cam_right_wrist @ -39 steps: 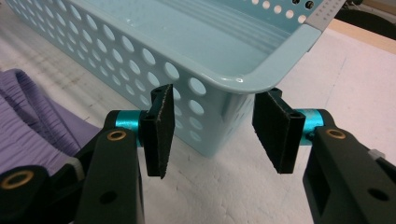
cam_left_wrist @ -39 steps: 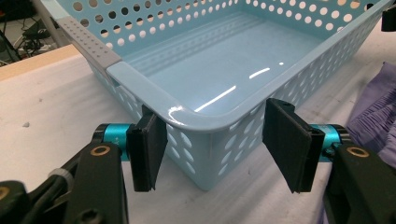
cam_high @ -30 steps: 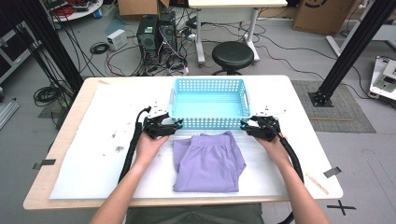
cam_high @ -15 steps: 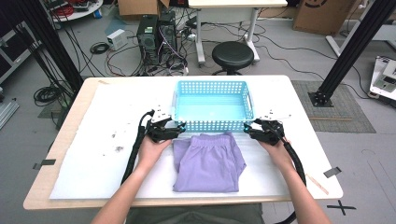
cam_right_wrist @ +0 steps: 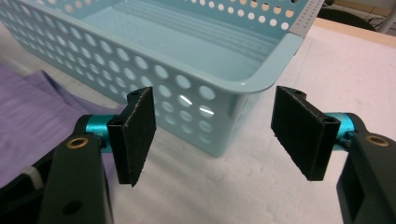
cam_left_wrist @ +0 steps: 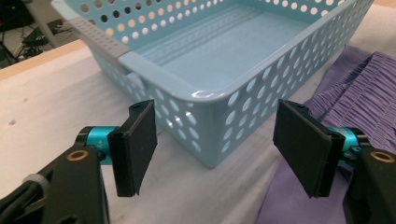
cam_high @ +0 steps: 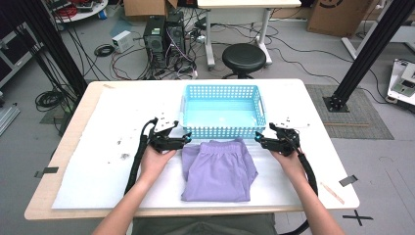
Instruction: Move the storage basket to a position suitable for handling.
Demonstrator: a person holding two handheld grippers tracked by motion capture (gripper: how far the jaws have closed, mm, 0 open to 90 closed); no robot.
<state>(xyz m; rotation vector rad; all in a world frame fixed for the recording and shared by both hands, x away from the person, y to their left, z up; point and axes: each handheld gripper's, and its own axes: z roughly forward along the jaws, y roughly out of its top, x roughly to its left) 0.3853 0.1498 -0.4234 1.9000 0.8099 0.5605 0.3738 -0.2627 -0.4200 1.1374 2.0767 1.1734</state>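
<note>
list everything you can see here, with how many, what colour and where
basket: 1, light blue, perforated, empty, far middle of the table
shorts: 1, purple, folded, flat on the table just in front of the basket
table: 1, light wood edge with a white cover
stool: 1, black, on the floor beyond the table
computer towers: 2, black, on the floor at the back, among cables
cardboard boxes: 2, brown, far floor
tape cross: 1, black, floor at lower right
left gripper: 1, black with blue parts, at the basket's near left corner, jaws just opened, nothing between them
right gripper: 1, black with blue parts, at the basket's near right corner, jaws just opened, nothing between them
forearms: 2, coming in from the bottom edge
</note>
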